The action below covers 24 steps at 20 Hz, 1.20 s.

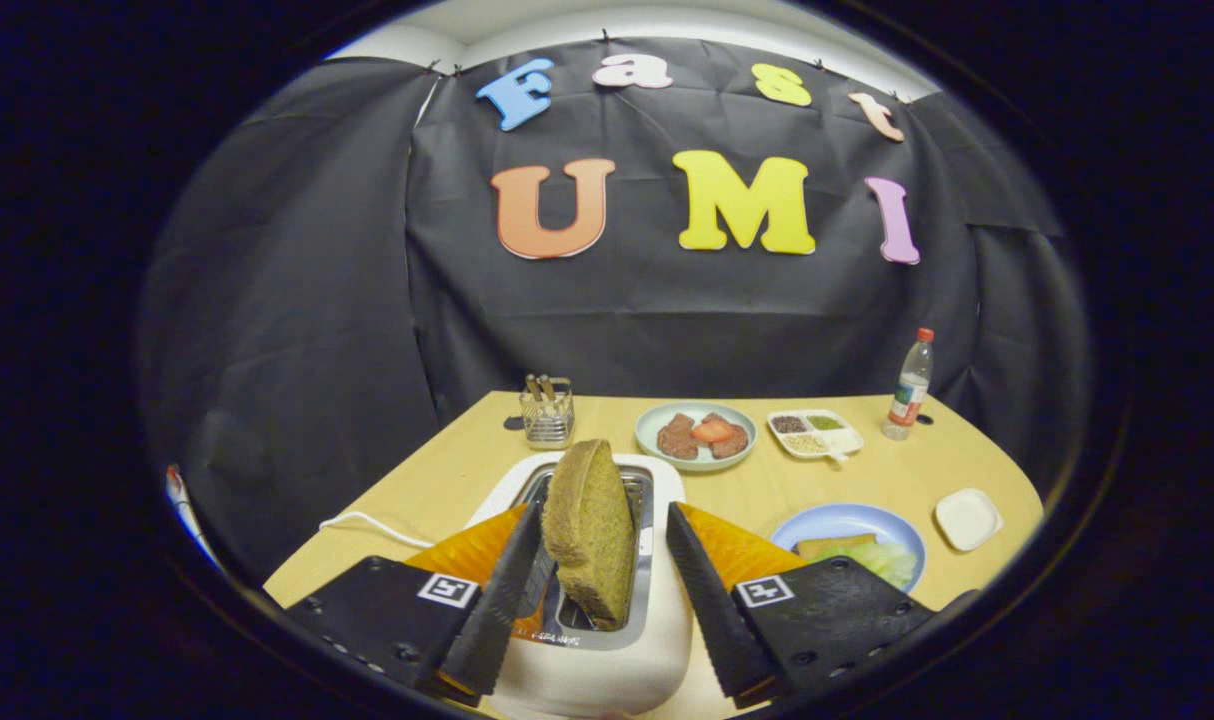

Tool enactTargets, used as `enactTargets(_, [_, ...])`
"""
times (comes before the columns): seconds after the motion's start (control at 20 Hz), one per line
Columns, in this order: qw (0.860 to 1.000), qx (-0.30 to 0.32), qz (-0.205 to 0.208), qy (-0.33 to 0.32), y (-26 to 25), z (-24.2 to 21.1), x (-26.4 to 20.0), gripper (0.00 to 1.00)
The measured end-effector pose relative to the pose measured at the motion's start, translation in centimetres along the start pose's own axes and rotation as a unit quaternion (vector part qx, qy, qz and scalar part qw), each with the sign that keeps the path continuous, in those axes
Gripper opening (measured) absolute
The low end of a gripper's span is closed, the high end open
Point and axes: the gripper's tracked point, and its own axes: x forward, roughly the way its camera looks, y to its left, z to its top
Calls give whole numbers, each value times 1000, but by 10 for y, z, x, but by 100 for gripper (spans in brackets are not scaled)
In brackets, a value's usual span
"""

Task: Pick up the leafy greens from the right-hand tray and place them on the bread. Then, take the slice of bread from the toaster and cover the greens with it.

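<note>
So right now I've got the gripper [599, 560] hanging over the toaster [607, 640], which sits at the near edge of the tabletop [767, 485]. The fingers are spread apart, one on each side of the slice of bread [589, 530] that's poking up out of the slot. The slice is brownish and leans a bit toward the left finger [507, 590]; it looks like it might be brushing that one, but I honestly can't tell if there's contact. The right finger [702, 585] is clearly off it with a gap, so nothing is clamped.

Just right of the toaster, partly tucked behind the right finger, is a blue plate [847, 520] with another bit of bread [832, 545] on it and the leafy greens [887, 562] lying on top of that. So the greens are already on the plate's bread, near the right side of the tabletop.

Beyond that, toward the far edge: a greenish plate [695, 435] with meat slices and a tomato piece, a white divided tray [815, 434] with small fillings, and a bottle [911, 385] with a red cap at the far right corner. A small white dish [967, 518] sits by the right edge. There's a wire holder [548, 412] with sticks in it toward the far left, and a white cord [367, 522] trailing off the toaster's left side.
</note>
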Motion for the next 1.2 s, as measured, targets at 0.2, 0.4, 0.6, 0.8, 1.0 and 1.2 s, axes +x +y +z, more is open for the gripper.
enactTargets(0.2, [1000,-11,-6,-5,-3,5,4,49])
enactTargets(0.4, [1000,-14,1,-6,-3,7,1,12])
enactTargets(0.6, [999,-18,16,-23,-3,19,-8,1])
enactTargets(0.8, [998,12,38,-48,-8,48,-28,1])
enactTargets(1.0, [992,52,77,-81,-16,86,-58,1])
enactTargets(1.2, [989,70,78,-108,-64,99,-74,1])
